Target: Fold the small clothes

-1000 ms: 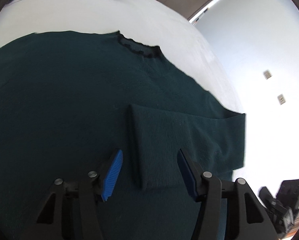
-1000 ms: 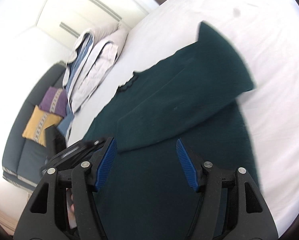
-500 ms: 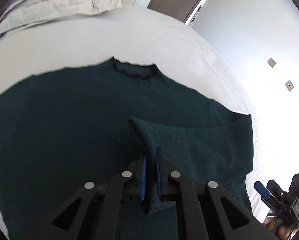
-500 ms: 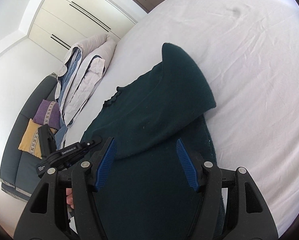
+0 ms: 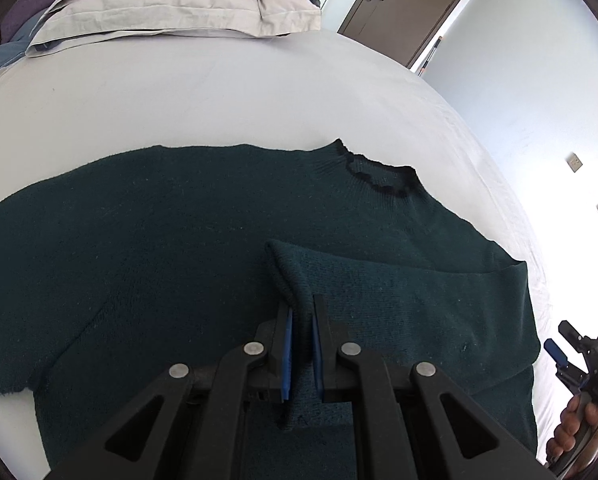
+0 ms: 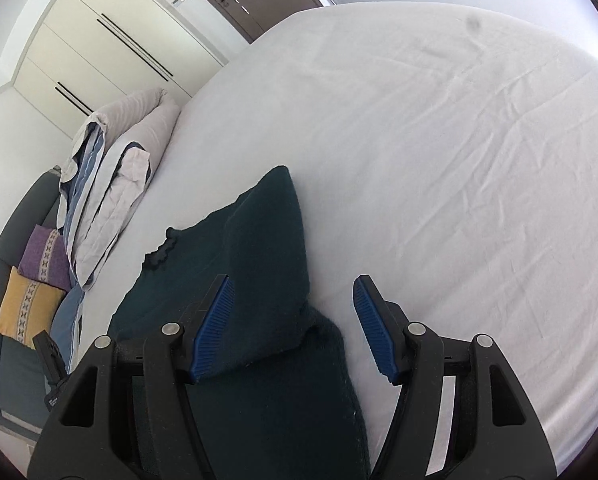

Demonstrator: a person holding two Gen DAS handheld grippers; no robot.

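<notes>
From the left wrist camera, the left gripper (image 5: 302, 330) is seen closed down on the cuff end of the sleeve (image 5: 399, 304), a narrow strip of knit being pinched between its blue pads (image 5: 287, 344). The sleeve is folded back across the body of the dark green sweater (image 5: 159, 240), which is spread flat on the white bed sheet (image 5: 219, 92) ahead of the gripper. The collar (image 5: 379, 176) is found ahead and to the right. Grey pillows (image 5: 171, 4) are stacked at the far edge, and a brown door (image 5: 407, 4) is seen beyond to the right.

From the right wrist camera, the right gripper (image 6: 295, 328) is held wide open with nothing between its fingers. The folded sleeve (image 6: 267, 260) is raised just ahead of its left pad (image 6: 213, 326), while bare sheet (image 6: 439, 160) is spread ahead and to the right. A purple cushion (image 6: 43, 258) and a yellow cushion (image 6: 27, 308) are seen far left.
</notes>
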